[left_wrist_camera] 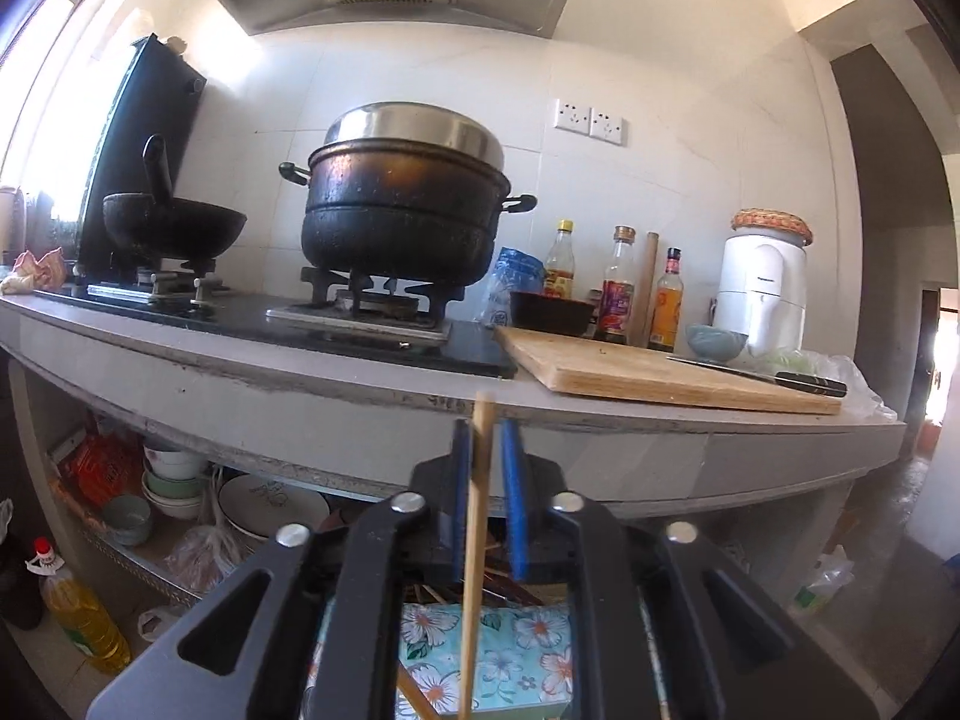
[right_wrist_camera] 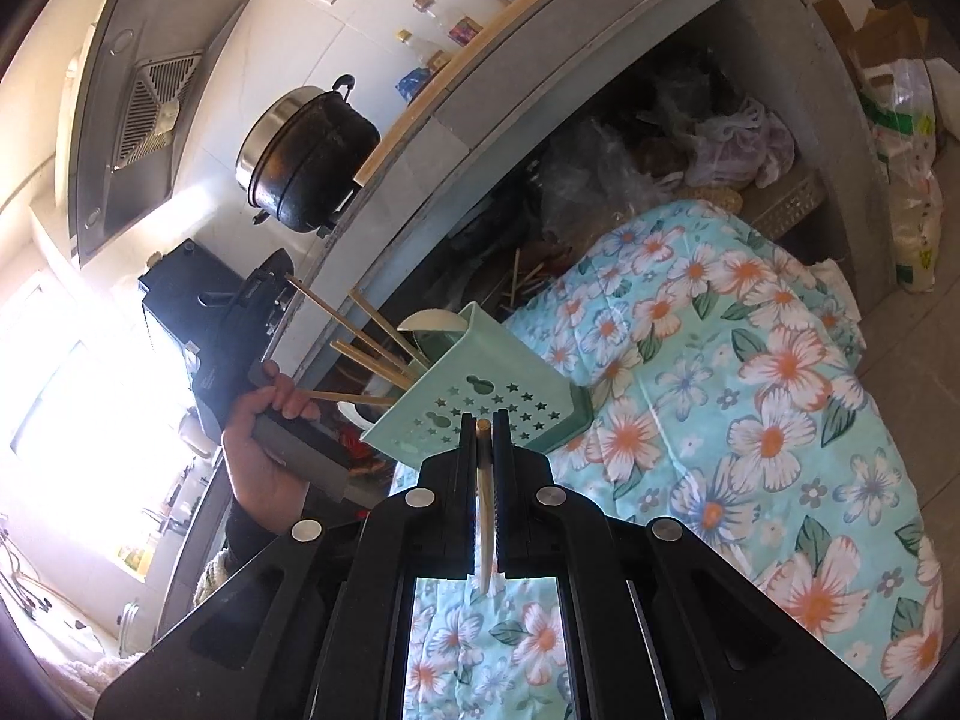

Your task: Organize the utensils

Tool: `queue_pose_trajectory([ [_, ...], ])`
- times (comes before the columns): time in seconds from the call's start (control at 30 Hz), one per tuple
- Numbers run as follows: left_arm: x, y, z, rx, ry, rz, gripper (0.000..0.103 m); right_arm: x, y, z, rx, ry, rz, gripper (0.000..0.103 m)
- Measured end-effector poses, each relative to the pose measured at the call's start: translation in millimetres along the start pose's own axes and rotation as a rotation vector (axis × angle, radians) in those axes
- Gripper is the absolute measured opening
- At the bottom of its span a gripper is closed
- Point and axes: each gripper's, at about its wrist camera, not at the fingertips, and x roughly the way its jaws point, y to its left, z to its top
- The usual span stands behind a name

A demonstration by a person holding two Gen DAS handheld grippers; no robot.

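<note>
Standing before the kitchen counter (left_wrist_camera: 600, 438), the person holds both tools at its front edge. Left gripper (left_wrist_camera: 487, 480): blue pads slightly apart, a wooden chopstick (left_wrist_camera: 474, 546) upright between them, leaning on the left pad and clear of the right. Right gripper (right_wrist_camera: 483, 438): jaws clamped together on a pale utensil handle (right_wrist_camera: 483, 516); which utensil, cannot tell. Just beyond its tips, a mint-green utensil holder (right_wrist_camera: 480, 402) rests tilted at the near edge of a floral quilt (right_wrist_camera: 750, 420), chopsticks (right_wrist_camera: 360, 336) and a pale spoon (right_wrist_camera: 429, 321) protruding from its mouth.
</note>
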Motion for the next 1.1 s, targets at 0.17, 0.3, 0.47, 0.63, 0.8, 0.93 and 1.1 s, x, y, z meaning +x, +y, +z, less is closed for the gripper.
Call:
queue_pose_trajectory([
  [0.17,-12.3,6.3,0.1,-0.014,0.012,-0.040,0.028,-0.8,6.3,0.6,-0.018,-0.009,0.000,0.003],
  [0.3,-30.7,13.0,1.7,-0.035,0.023,-0.077,0.035,-8.3,21.1,7.1,-0.071,-0.042,0.007,0.003],
  [0.47,-59.6,25.3,0.7,-0.038,0.083,-0.080,0.049,-27.0,65.2,26.7,-0.232,-0.137,0.031,0.003],
  [0.63,-91.5,48.2,-17.1,-0.066,0.204,-0.056,0.068,-39.7,114.4,52.0,-0.396,-0.232,0.072,0.003],
  [0.8,-118.6,63.8,-55.1,-0.063,0.336,-0.047,0.079,-26.8,159.0,74.8,-0.544,-0.298,0.087,0.003],
  [0.93,-140.5,67.5,-86.4,-0.030,0.394,-0.032,0.088,6.9,179.9,86.4,-0.623,-0.290,0.060,0.003],
  [1.1,-161.4,70.3,-108.5,-0.021,0.413,-0.009,0.096,45.9,194.1,90.9,-0.680,-0.271,0.037,0.003],
])
